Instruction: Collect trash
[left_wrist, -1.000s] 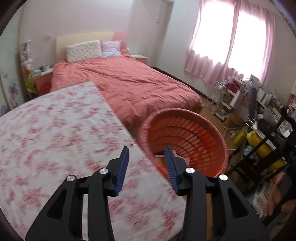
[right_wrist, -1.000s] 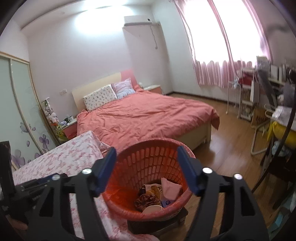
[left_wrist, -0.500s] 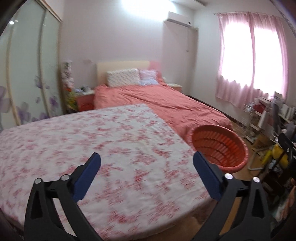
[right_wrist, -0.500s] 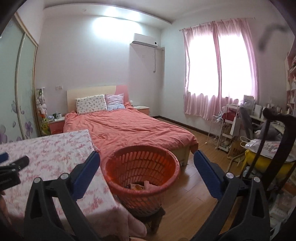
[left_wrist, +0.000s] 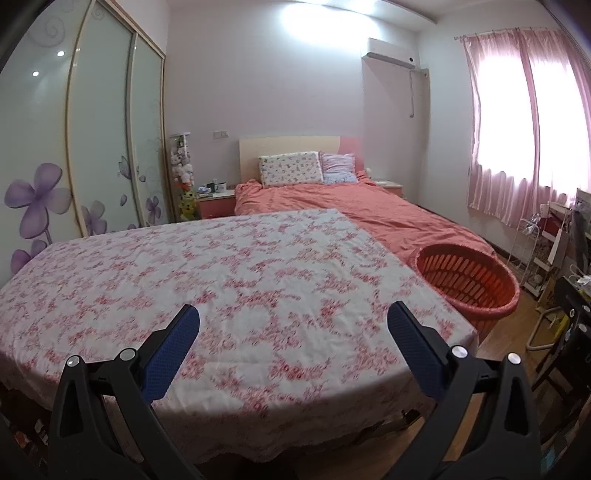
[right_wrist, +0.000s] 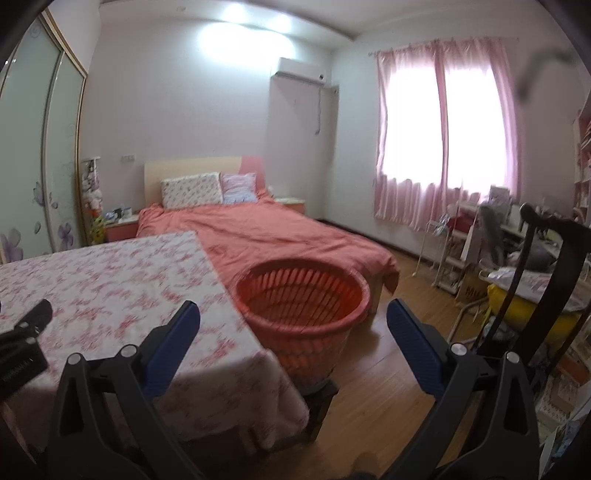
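Observation:
An orange slatted plastic basket (left_wrist: 467, 282) stands off the right edge of a table with a pink floral cloth (left_wrist: 221, 280). In the right wrist view the basket (right_wrist: 303, 306) sits on a low dark stand, and its inside is hidden from this angle. My left gripper (left_wrist: 293, 332) is wide open and empty above the table's near edge. My right gripper (right_wrist: 293, 328) is wide open and empty, back from the basket and above the table's corner (right_wrist: 122, 295). No trash shows on the cloth.
A bed with an orange cover (left_wrist: 354, 210) lies behind the table and basket. A dark wooden chair (right_wrist: 546, 288) and cluttered shelves (right_wrist: 472, 240) stand at right on wood floor. A wardrobe with sliding doors (left_wrist: 92, 147) lines the left wall. Part of the left gripper (right_wrist: 22, 339) shows in the right wrist view.
Both grippers have pulled back and up from the basket. The left gripper's jaws have opened from narrow to wide. The basket now looks smaller and its contents are out of sight.

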